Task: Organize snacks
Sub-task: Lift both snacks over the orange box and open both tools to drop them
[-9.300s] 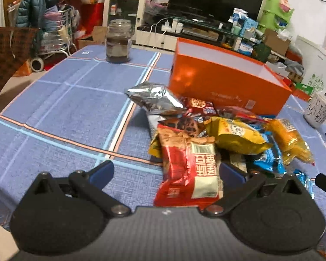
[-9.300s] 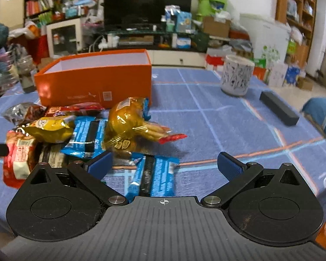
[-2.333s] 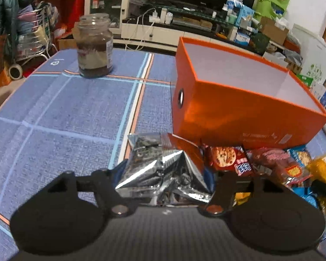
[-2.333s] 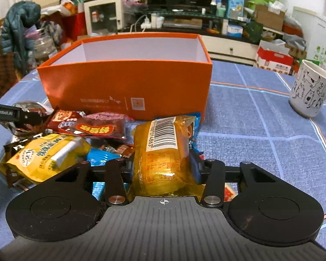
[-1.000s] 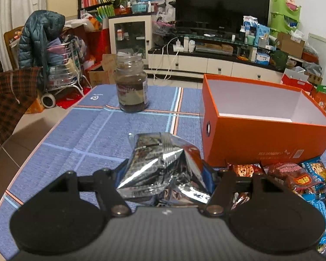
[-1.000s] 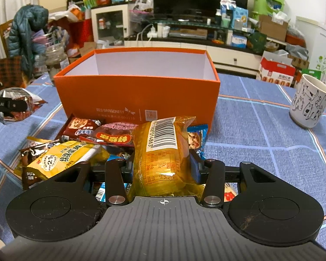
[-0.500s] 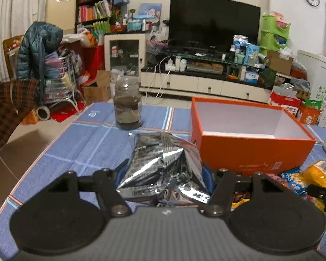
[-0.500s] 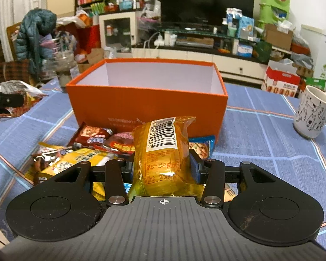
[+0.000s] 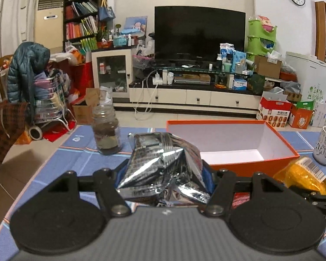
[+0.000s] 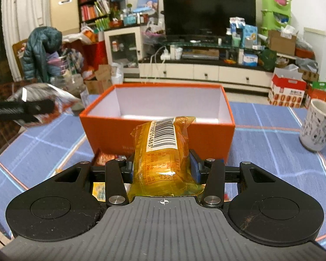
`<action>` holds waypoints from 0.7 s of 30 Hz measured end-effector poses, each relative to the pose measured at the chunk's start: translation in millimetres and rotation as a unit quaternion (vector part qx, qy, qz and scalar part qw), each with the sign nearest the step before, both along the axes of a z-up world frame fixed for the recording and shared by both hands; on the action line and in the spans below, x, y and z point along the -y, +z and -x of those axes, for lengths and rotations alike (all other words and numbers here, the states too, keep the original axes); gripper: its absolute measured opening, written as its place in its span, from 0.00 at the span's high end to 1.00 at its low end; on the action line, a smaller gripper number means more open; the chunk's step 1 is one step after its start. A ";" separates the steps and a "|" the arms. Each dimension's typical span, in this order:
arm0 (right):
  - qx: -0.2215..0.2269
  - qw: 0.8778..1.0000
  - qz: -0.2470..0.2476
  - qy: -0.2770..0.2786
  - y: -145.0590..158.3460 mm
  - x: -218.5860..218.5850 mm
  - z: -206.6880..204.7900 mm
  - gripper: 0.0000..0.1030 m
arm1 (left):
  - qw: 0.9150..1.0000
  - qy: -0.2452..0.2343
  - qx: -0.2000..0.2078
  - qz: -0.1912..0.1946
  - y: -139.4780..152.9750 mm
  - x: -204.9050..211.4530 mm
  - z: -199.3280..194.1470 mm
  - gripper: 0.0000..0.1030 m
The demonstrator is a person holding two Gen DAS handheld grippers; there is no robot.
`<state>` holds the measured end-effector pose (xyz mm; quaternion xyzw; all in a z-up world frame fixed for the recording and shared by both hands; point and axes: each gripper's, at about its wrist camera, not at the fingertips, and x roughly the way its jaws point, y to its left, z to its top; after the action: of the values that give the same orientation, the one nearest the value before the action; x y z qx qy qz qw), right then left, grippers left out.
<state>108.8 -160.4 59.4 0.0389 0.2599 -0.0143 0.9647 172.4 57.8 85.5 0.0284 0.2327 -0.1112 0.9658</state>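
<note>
**Right wrist view: two packets are held aloft before the orange box**

Right wrist view: one yellow snack packet [image 10: 163, 158] is pinched between the blue pads of the right tool [image 10: 163, 169], its long axis running forward along the fingers, barcode end pointing at the orange box [image 10: 158, 137]. The box lies straight ahead of this tool and slightly below, its near wall just beyond the packet's tip, its white interior seen bare. The coming move is judged to turn on this: the packet must be carried forward over the near wall and released inside.

One silver foil packet [image 9: 163, 169] is clamped in the left tool [image 9: 163, 174], crumpled, held clear of the tabletop [image 9: 76, 158]. From this tool the box [image 9: 250, 165] lies ahead and to the right, so a rightward sweep is needed; the right tool appears the better lined up.

Counted: two tools, each closed on one packet; one box. At least two further packets are glimpsed under the right tool, one reddish [image 10: 104, 158] and one yellow; more may be hidden. One brown-filled glass jar [image 9: 106, 134] stands on the tabletop left of the box, well apart from it, and one patterned white mug [image 10: 317, 126] stands to its right.
</note>
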 end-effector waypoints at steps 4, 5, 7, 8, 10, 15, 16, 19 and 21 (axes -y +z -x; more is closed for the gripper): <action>0.016 1.000 0.003 -0.007 13.4 6.4 -9.4 0.70 | 1.000 -0.004 0.003 0.000 4.1 16.2 -17.3 0.39; 0.020 1.000 0.006 -0.010 16.8 7.8 -12.3 0.70 | 1.000 -0.005 0.005 0.000 6.3 20.7 -22.3 0.39; 0.027 0.999 0.005 -0.017 23.4 13.4 -19.1 0.70 | 1.000 -0.005 0.006 0.003 8.7 28.0 -29.9 0.39; 0.031 0.999 0.004 -0.020 26.7 16.5 -23.1 0.70 | 1.000 -0.006 0.005 0.005 9.7 32.1 -34.9 0.39; 0.037 0.999 0.000 -0.028 32.6 22.3 -33.9 0.70 | 1.000 -0.007 0.003 0.007 10.6 40.1 -43.5 0.39; 0.041 0.998 -0.011 -0.042 37.4 35.2 -60.5 0.70 | 1.000 -0.008 -0.004 0.010 6.4 54.1 -62.0 0.39; 0.042 0.998 -0.014 -0.042 37.4 36.6 -65.9 0.70 | 1.000 -0.008 -0.005 0.010 4.4 56.1 -64.8 0.39; 0.040 0.998 -0.013 -0.043 34.0 38.3 -81.8 0.70 | 1.000 -0.010 -0.016 0.010 -3.2 59.6 -74.1 0.39; 0.036 0.998 -0.012 -0.044 29.4 38.1 -92.7 0.70 | 1.000 -0.010 -0.024 0.010 -7.6 62.0 -81.3 0.39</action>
<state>201.6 -198.5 88.8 0.0629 0.2232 -0.0523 0.9713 253.7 -4.1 77.9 0.0179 0.2539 -0.1238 0.9591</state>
